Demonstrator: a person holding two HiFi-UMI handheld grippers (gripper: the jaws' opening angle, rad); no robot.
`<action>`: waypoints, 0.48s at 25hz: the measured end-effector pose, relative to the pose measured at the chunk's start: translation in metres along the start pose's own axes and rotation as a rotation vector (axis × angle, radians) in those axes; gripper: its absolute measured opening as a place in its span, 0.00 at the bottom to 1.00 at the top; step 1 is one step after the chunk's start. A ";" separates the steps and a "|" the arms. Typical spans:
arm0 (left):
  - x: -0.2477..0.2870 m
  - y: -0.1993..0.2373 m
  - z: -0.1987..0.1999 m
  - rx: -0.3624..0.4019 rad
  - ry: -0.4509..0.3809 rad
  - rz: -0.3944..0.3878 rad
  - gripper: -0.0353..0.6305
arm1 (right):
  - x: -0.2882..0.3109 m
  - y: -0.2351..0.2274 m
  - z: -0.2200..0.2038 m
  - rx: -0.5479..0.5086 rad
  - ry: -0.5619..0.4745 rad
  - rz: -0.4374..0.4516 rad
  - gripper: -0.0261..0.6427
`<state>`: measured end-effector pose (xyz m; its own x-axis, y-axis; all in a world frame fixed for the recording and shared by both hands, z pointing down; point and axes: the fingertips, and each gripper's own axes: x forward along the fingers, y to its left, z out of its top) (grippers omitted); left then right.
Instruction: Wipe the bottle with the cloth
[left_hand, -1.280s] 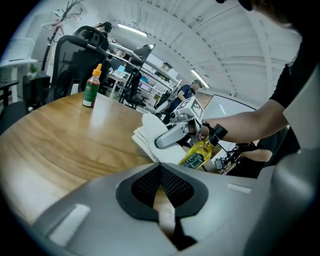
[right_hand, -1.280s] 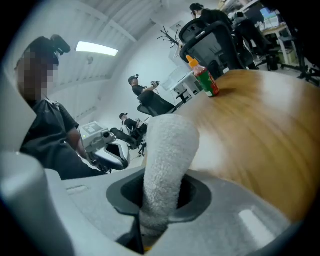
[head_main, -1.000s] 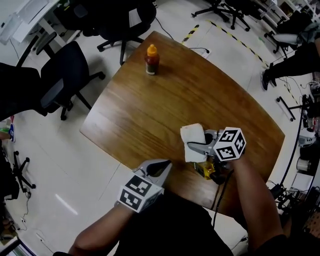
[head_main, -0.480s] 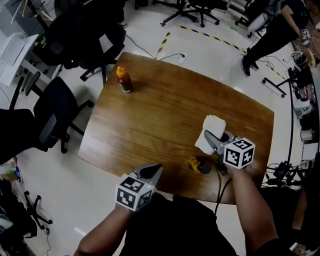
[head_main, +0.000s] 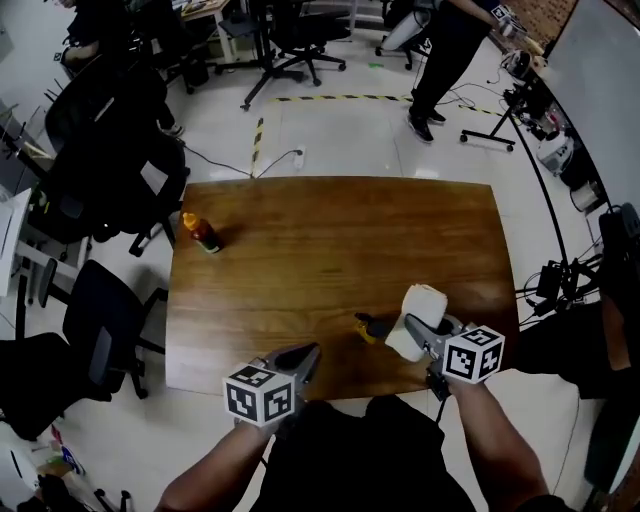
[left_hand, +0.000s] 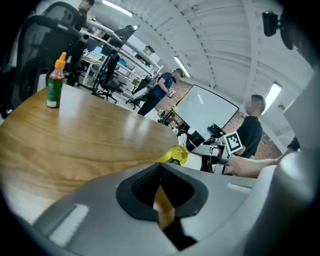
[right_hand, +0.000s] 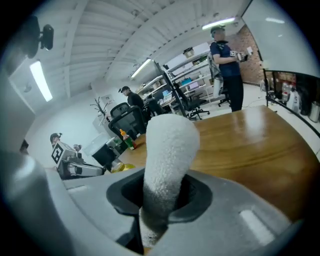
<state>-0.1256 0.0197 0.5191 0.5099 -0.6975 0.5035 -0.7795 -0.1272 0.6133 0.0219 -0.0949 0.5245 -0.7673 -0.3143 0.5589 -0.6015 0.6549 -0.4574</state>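
Note:
A small yellow bottle (head_main: 368, 327) lies on its side on the wooden table (head_main: 330, 250), near the front edge. Just to its right my right gripper (head_main: 420, 332) is shut on a white cloth (head_main: 417, 305), which sticks up in a thick roll (right_hand: 167, 145) between the jaws. My left gripper (head_main: 303, 359) hovers at the table's front edge, left of the yellow bottle (left_hand: 174, 155), shut with nothing in it. A red sauce bottle with an orange cap (head_main: 204, 234) stands upright at the far left of the table, away from both grippers.
Black office chairs (head_main: 110, 150) crowd the floor left of and behind the table. A person (head_main: 445, 50) stands beyond the far right corner. Cables and equipment (head_main: 560, 280) lie on the floor to the right.
The right gripper has lifted the cloth off the yellow bottle and now holds it just right of it. The head view has swung round. The left gripper stays at the front edge.

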 end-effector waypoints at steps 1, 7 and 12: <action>0.001 -0.004 0.000 0.024 0.008 -0.013 0.08 | -0.010 0.003 -0.005 0.020 -0.018 -0.008 0.16; -0.008 -0.024 0.001 0.098 0.016 -0.035 0.08 | -0.058 0.030 -0.028 0.079 -0.071 -0.023 0.16; -0.030 -0.054 -0.017 0.095 -0.052 0.025 0.08 | -0.103 0.055 -0.043 0.047 -0.084 0.056 0.16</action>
<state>-0.0928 0.0599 0.4815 0.4725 -0.7367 0.4837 -0.8239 -0.1744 0.5392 0.0772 0.0027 0.4719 -0.8146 -0.3365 0.4725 -0.5657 0.6407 -0.5191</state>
